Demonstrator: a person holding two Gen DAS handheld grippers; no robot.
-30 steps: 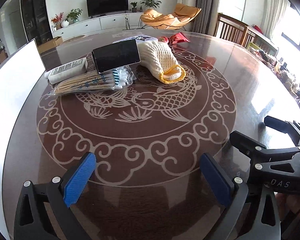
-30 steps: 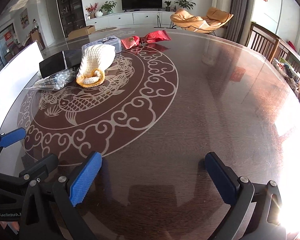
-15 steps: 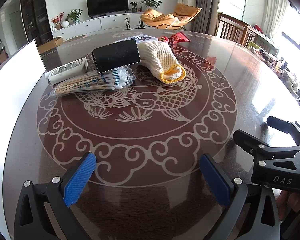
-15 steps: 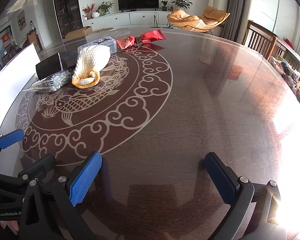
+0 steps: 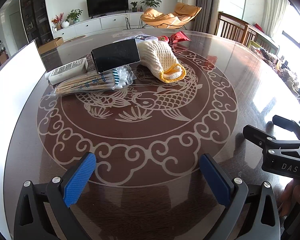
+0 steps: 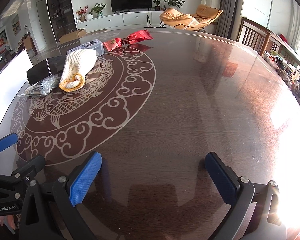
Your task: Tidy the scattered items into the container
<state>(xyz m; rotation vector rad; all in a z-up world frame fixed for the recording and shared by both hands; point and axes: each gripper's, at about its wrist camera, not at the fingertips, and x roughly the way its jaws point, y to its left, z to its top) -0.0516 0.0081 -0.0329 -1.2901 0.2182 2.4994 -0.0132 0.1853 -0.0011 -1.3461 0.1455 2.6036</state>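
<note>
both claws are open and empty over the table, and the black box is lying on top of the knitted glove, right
Not quite. The left wrist view shows the flat black box lying on the clear bag of cotton swabs, beside the cream knitted glove with yellow cuff, not on top of it. The rest holds: the left claw and right claw are open and empty over the dark round table.

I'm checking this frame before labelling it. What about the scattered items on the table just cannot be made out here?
- Clear plastic box: contents unreadable in both views; the knitted glove and black box cover most of it.
- Cotton swab bag: far end lies under the black box, left wrist view.
- White tube: print too small; missing from the right wrist view.
- Red packets: label too small.
</note>
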